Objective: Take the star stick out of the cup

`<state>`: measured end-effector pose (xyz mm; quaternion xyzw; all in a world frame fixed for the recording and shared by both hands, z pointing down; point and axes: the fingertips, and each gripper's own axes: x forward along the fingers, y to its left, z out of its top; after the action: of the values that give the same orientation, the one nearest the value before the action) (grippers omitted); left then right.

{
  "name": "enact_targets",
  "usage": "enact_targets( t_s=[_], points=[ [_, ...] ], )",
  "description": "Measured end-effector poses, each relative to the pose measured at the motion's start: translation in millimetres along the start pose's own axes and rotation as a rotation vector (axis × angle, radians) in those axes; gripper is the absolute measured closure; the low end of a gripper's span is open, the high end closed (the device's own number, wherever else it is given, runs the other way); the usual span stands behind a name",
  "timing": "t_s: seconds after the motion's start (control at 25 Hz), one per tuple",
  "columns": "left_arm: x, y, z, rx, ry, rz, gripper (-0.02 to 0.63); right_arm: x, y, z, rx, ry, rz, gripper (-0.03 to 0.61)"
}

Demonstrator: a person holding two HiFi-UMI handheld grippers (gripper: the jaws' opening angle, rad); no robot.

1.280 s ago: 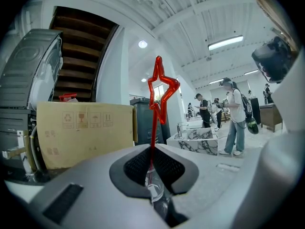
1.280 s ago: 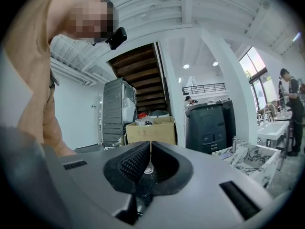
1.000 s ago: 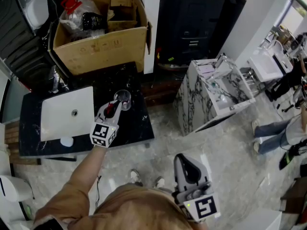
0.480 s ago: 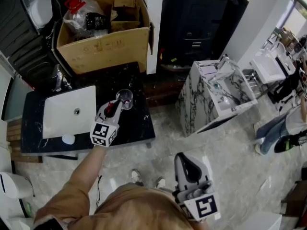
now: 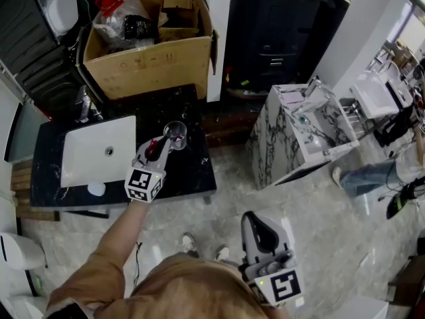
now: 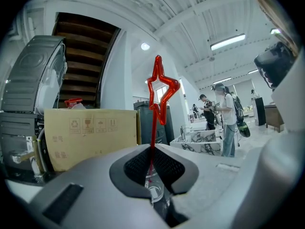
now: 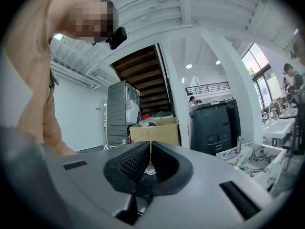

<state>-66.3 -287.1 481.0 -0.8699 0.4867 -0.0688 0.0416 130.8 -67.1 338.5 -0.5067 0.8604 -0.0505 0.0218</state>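
Observation:
The star stick [image 6: 161, 93] is a thin red rod topped with a red outline star. It stands upright between the jaws of my left gripper [image 6: 152, 151], which is shut on the rod below the star. Just under and beyond the jaws I see the rim of the clear glass cup [image 6: 154, 191]. In the head view the left gripper [image 5: 166, 143] reaches over the black counter to the cup [image 5: 176, 133]. My right gripper [image 5: 254, 219] hangs low by the person's body, far from the cup, its jaws [image 7: 150, 159] shut with nothing between them.
The black counter [image 5: 192, 175] holds a white sink basin [image 5: 98, 150] left of the cup. Behind it stands an open cardboard box [image 5: 149, 42] full of items. A marble vanity [image 5: 299, 128] and a black cabinet [image 5: 279, 25] stand to the right. A person's legs [image 5: 372, 175] show at the far right.
The left gripper stays at the cup with the stick in its jaws. The head view has drifted a little. The legs at the far right have shifted.

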Motion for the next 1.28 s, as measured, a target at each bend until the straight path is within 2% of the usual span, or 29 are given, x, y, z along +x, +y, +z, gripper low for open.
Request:
enact_targets(
  t_s=[0.68, 1.28],
  points=[
    [-12.7, -4.0, 12.9, -0.002, -0.012, 0.026, 0.601, -12.5, 0.9, 2.8, -0.001, -0.014, 0.022, 0.575],
    [-30.6, -8.0, 41.9, 0.005, -0.062, 0.027, 0.601, -19.3, 8.2, 2.4, 0.002, -0.025, 0.046, 0.575]
  ],
)
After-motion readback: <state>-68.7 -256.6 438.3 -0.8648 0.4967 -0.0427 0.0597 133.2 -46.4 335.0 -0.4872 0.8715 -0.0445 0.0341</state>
